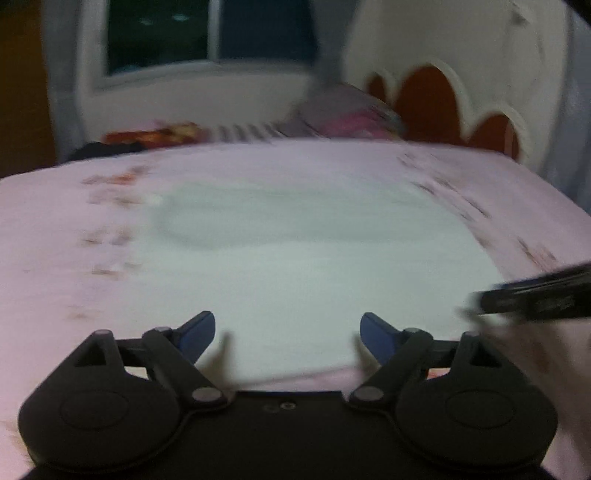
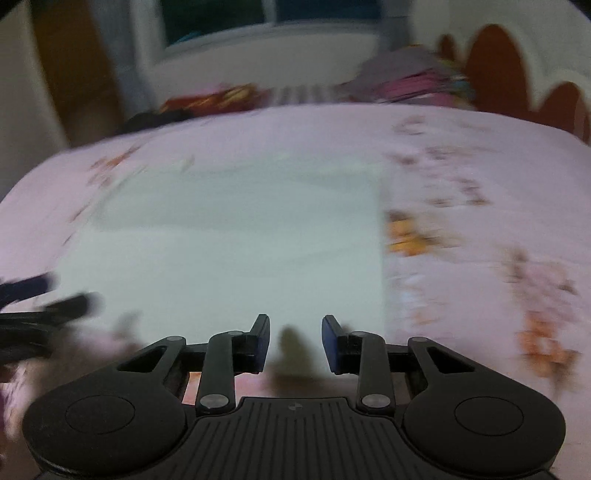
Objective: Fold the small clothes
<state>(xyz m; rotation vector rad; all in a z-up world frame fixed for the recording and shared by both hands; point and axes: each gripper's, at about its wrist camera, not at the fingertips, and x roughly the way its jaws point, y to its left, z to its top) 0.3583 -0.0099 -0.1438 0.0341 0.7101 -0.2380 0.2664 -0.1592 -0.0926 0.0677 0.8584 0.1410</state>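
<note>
- A pale white garment (image 1: pixel 295 251) lies spread flat on my bed (image 1: pixel 55 258), which wears a pink sheet with a faint floral print. The garment sits toward the near edge of the bed, roughly midway between its left and right sides.
- Both views are blurred, so I cannot make out the garment's seams or which kind of small clothing it is. From my right wrist, its right side (image 2: pixel 380 240) runs as a straight line.
- At the far edge of the bed sits a heap of mixed clothes: a pink and grey pile (image 1: pixel 347 110) toward the far right corner, a striped piece (image 1: pixel 247 131) in the middle, red and dark pieces (image 1: pixel 147 138) toward the far left.
- Behind the far right corner rises a white headboard with reddish-brown scalloped cut-outs (image 1: pixel 428 99). A window (image 1: pixel 207 29) shows dark on the far wall.
- Nothing lies on top of the garment.
- My left hand-held gripper (image 1: pixel 288 332) is spread wide, holding nothing, its blue fingertips (image 1: pixel 199 326) over the garment's near hem.
- My right hand-held gripper (image 2: pixel 295 339) is parted more narrowly, also holding nothing, poised over the near hem close to the garment's right corner.
- I cannot tell whether either one touches the cloth.
</note>
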